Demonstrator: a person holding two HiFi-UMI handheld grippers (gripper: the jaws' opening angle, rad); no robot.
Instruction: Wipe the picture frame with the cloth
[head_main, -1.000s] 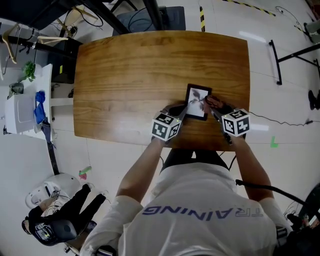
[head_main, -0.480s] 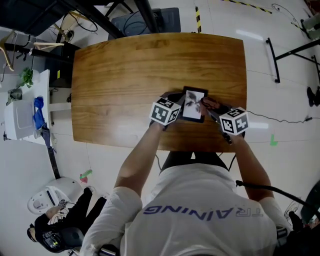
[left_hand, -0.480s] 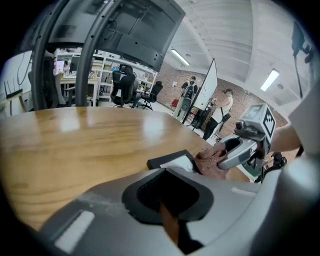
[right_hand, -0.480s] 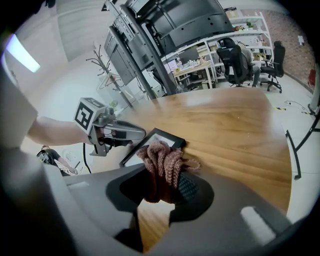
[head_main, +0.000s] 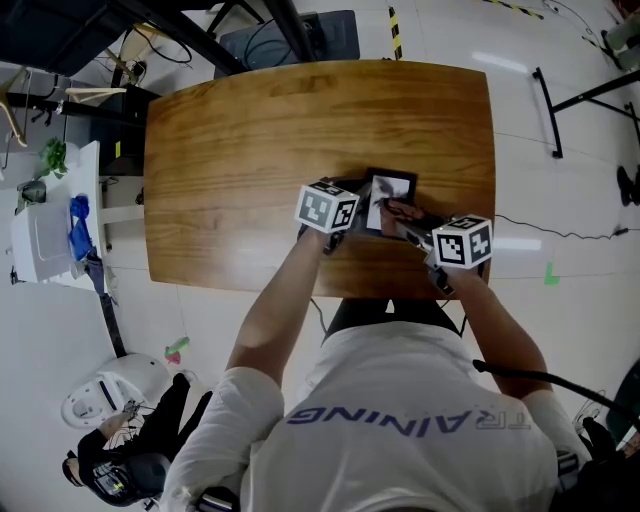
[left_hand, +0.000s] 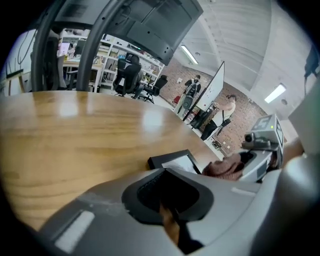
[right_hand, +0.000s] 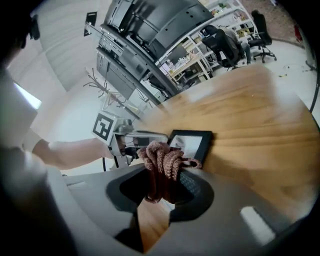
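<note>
A small black picture frame lies flat on the wooden table, near its front edge. My right gripper is shut on a bunched reddish-brown cloth, which rests on the frame's lower right part. In the right gripper view the cloth sticks out of the jaws just short of the frame. My left gripper sits at the frame's left edge with its jaws together and nothing visible between them. Its own view shows the frame just past the jaws, and the cloth beyond.
The table's front edge is close under both grippers. A white cabinet stands on the floor to the left. A person sits on the floor at lower left. A cable runs along the floor to the right.
The right gripper has carried the cloth leftward from beside the frame onto its glass. The left gripper has moved up along the frame's left side.
</note>
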